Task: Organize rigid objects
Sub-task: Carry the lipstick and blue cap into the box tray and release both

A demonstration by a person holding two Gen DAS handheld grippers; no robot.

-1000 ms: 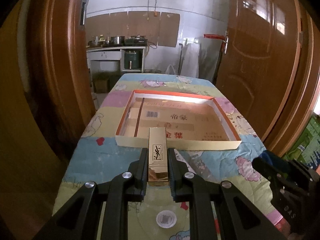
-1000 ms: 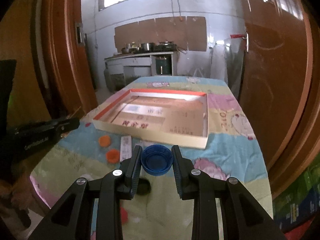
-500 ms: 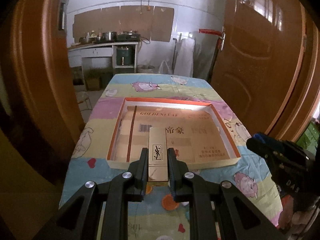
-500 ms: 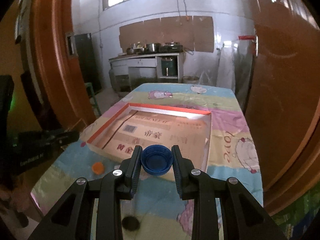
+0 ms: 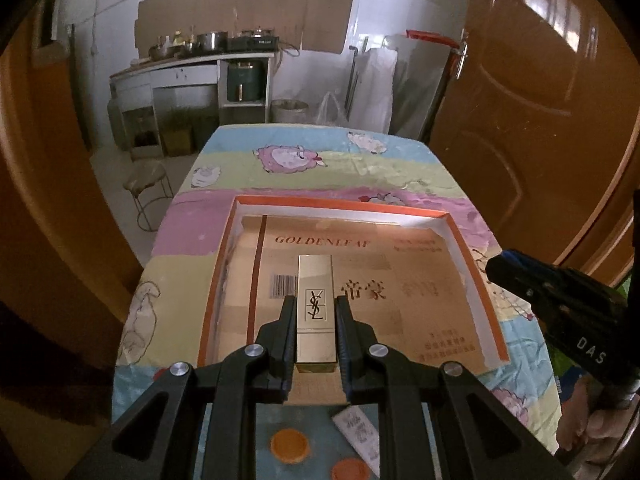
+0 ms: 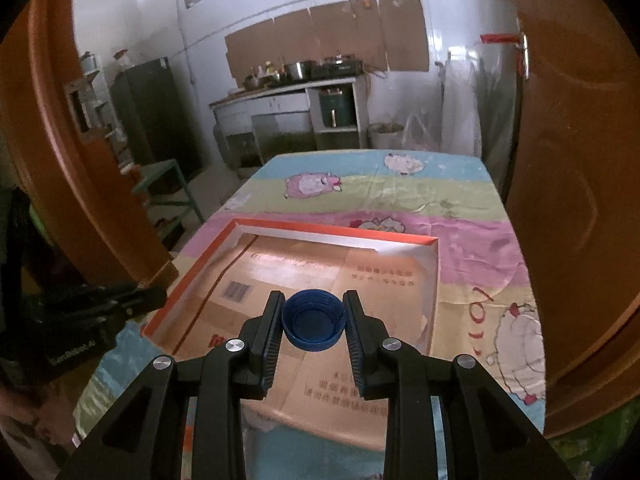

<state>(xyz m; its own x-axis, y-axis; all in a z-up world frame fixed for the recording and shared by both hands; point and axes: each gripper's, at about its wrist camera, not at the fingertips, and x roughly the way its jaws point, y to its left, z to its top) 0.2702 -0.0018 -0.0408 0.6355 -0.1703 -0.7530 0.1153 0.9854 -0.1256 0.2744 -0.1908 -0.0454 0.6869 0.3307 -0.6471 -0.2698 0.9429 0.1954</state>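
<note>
A gold lipstick case [image 5: 315, 307] is pinched between the two fingers of the left gripper [image 5: 315, 320]; the jaws are pressed against its long sides, and the case points forward along the fingers with its logo facing up. The case is held above the floor of a shallow cardboard tray [image 5: 478, 276] with an orange rim, over the tray's near half, close to the printed barcode. Whether the case touches the tray floor cannot be told.

A blue bottle cap [image 6: 314, 319] is clamped between the fingers of the right gripper [image 6: 314, 326], its open side turned up toward the camera and its ribbed wall gripped on both sides. The cap is held above the same tray [image 6: 188, 282], over the near part of its floor.

The tray is set on a table covered with a cartoon-sheep cloth [image 5: 304, 160]. In front of the tray's near wall, in the left wrist view, an orange disc [image 5: 289, 446] and a small white packet [image 5: 358, 434] are seen lying on the cloth, near each other. The right gripper's body is seen at the right edge of that view.
</note>
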